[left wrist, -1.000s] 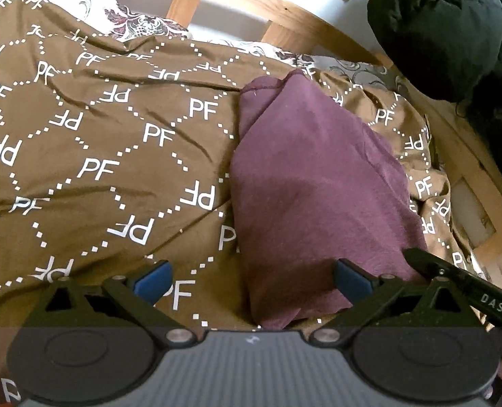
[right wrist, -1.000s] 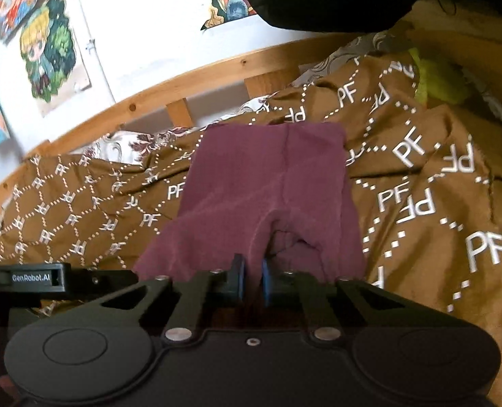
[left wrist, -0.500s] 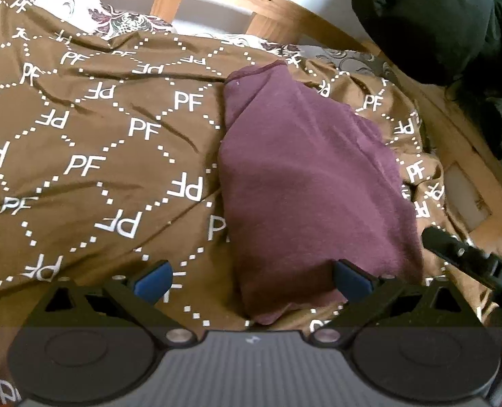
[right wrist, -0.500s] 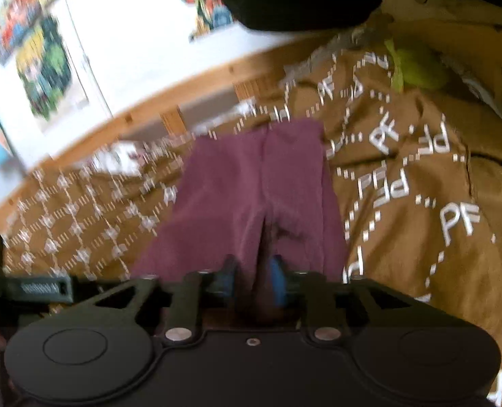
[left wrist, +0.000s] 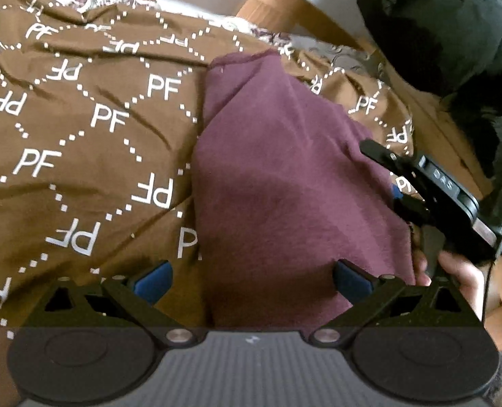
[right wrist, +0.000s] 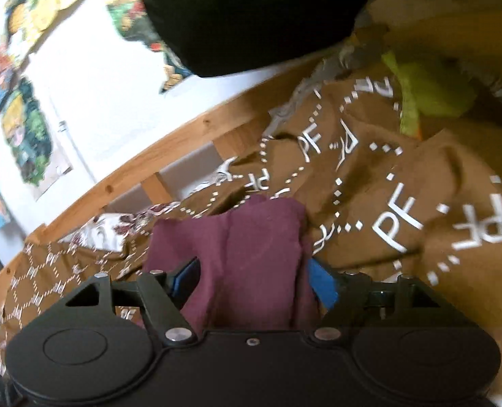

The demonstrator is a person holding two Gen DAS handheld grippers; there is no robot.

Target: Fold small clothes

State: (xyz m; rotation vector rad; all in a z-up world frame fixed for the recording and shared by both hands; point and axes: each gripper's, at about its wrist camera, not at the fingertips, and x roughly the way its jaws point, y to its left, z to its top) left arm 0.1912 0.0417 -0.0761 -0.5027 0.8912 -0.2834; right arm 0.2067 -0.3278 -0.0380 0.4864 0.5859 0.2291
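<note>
My left gripper (left wrist: 251, 278) stands wide apart over the near end of the maroon garment (left wrist: 284, 183). The cloth lies between the blue pads, nearer the right-hand pad; neither pad presses on it.

My right gripper (right wrist: 252, 279): jaws opening. The maroon garment (right wrist: 251, 251) sits between the blue pads (right wrist: 322, 285), loose, not pinched as far as I can see; this view is blurred. From the left wrist view the same gripper (left wrist: 420, 183) shows at the garment's right edge, with my hand (left wrist: 454, 271) behind it.

Garment lies folded lengthwise into a long strip on the brown bedspread (left wrist: 81, 135) printed with white "PF" and dotted diamonds. Far end of the strip points toward the wooden bed rail (right wrist: 169, 149).

Containers: none seen in either view.

Black bulky fabric (left wrist: 437, 27) sits just beyond the bedspread's far right corner. A yellow-green cloth (right wrist: 427, 91) lies on the bedspread, well apart from the garment.
</note>
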